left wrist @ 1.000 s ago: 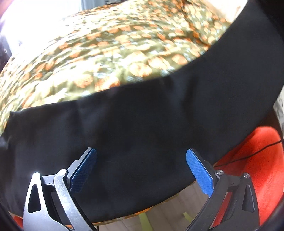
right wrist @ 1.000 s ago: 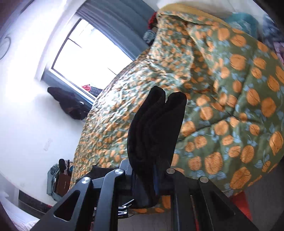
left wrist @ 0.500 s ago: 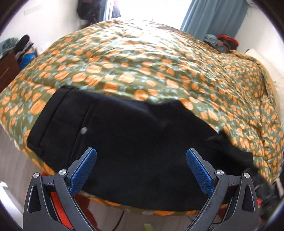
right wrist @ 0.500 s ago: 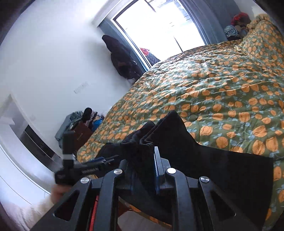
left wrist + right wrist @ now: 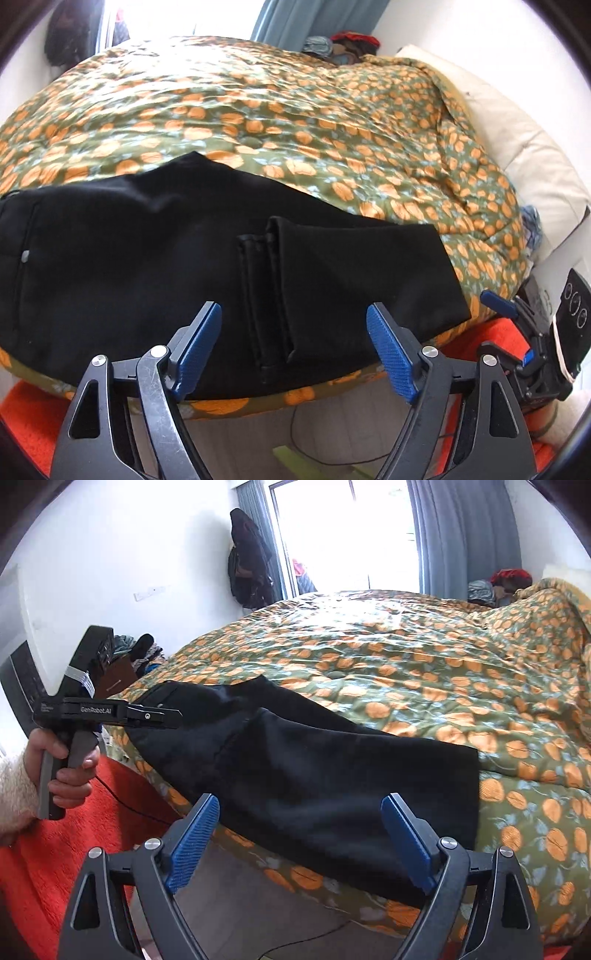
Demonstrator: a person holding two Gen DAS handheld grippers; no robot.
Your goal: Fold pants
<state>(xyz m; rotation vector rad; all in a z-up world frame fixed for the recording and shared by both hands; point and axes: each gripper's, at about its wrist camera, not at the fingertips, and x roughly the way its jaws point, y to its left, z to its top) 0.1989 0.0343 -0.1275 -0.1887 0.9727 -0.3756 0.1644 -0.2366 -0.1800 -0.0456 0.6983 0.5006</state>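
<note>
Black pants lie along the near edge of the bed, with the leg ends folded back over the middle; the hems show as stacked edges. In the right wrist view the pants lie folded with the fold edge at the right. My left gripper is open and empty, just above the hems at the bed's edge. My right gripper is open and empty, just off the bed's edge before the folded part. The left gripper also shows in the right wrist view, over the waist end.
The bed carries a green quilt with orange print. A white pillow lies at the right. An orange rug and a black cable are on the floor. Clothes hang by the window.
My right gripper has let go of the leg ends and opened; they now lie folded over the pants. Both grippers have pulled back to the bed's near edge.
</note>
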